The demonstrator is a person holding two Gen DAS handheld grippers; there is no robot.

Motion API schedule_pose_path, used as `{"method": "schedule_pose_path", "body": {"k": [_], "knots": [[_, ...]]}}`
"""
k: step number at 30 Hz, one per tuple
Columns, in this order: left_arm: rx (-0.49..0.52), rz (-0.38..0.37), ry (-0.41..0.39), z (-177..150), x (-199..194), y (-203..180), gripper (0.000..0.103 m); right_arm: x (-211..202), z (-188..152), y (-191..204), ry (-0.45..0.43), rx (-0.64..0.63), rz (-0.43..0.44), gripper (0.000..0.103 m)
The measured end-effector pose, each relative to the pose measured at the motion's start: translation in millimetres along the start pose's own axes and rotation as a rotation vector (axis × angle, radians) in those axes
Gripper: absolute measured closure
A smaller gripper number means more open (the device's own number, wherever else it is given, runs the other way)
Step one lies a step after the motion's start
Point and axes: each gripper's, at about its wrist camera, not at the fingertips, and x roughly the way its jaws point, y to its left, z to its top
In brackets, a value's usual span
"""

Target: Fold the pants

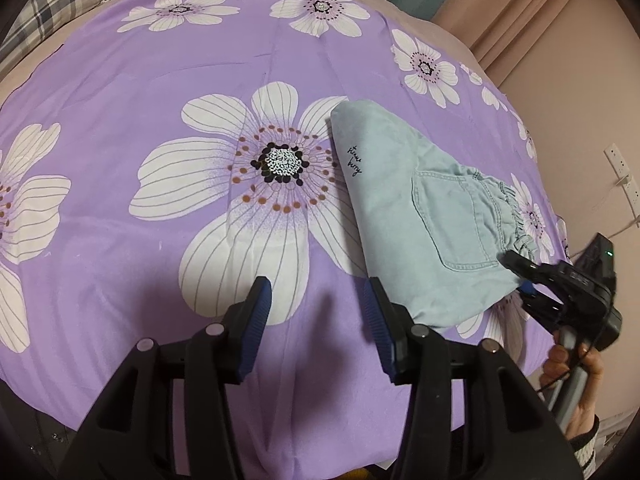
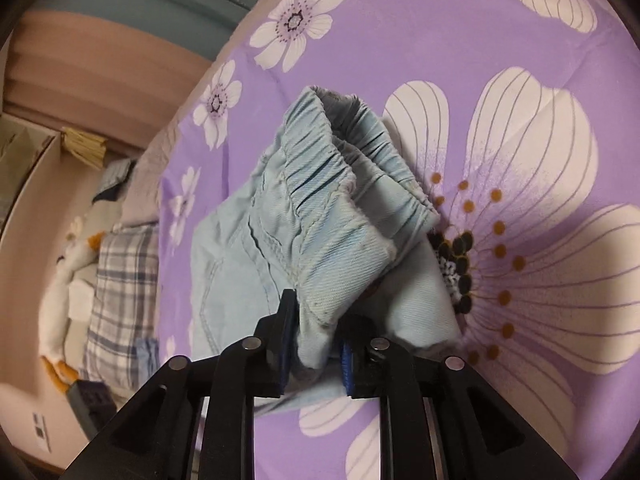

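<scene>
Light blue pants [image 1: 420,208] lie folded into a compact bundle on the purple flowered bedspread [image 1: 160,80], back pocket up, small black lettering near the far fold. My left gripper [image 1: 318,304] hovers open over the big white flower, just left of the bundle, with nothing between its blue pads. My right gripper [image 1: 524,276], held by a hand [image 1: 568,364], sits at the elastic waist corner. In the right wrist view the gathered waistband of the pants [image 2: 320,216] rises off the bedspread [image 2: 440,40], and my right gripper [image 2: 316,328] is shut on its corner.
A plaid pillow [image 1: 52,4] lies at the bed's far left corner. The bed's right edge runs close to a pink wall with an outlet [image 1: 618,160]. In the right wrist view a plush duck [image 2: 68,272] and a plaid pillow [image 2: 120,280] sit at the left.
</scene>
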Motion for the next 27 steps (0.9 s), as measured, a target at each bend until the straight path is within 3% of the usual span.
{"method": "schedule_pose_path", "body": {"k": [3,7,11,12,14,16,19,20,21,24,27], "knots": [[0.005,-0.014,-0.008,3.8,-1.5,-2.8,0.055,-27.1,-2.3,6.2,-0.046,-0.073,-0.031,0.067],[0.037,-0.043,-0.019,13.6,0.1,-22.4,0.055,-56.0,-8.7,25.8,-0.202,-0.247,-0.129,0.066],[0.116,-0.056,-0.044,21.7,10.9,-57.9,0.057,-47.6,-12.2,54.5,-0.21,-0.424,-0.102,0.066],[0.123,-0.065,-0.031,23.3,18.2,-64.7,0.06,-39.7,-13.9,64.5,-0.208,-0.487,-0.118,0.066],[0.124,-0.084,0.001,25.2,32.8,-71.2,0.077,-25.3,-15.5,76.2,-0.197,-0.561,-0.159,0.068],[0.121,-0.044,0.038,25.1,52.2,-69.1,0.087,-9.5,-14.0,80.2,-0.173,-0.598,-0.186,0.078],[0.062,-0.027,0.086,19.7,77.1,-46.1,0.099,10.2,-7.1,61.9,-0.129,-0.574,-0.266,0.081],[0.043,-0.05,0.071,18.6,76.1,-37.9,0.099,13.3,-5.1,49.9,-0.103,-0.545,-0.268,0.086],[0.014,-0.066,0.075,18.4,74.3,-30.3,0.099,16.2,-3.3,39.1,-0.084,-0.513,-0.273,0.1],[-0.024,-0.092,0.092,17.8,66.8,-16.1,0.099,8.1,3.7,13.5,-0.051,-0.395,-0.159,0.103],[-0.025,-0.089,0.079,12.7,55.4,-11.3,0.1,1.1,5.4,21.9,-0.036,-0.372,-0.133,0.103]]}}
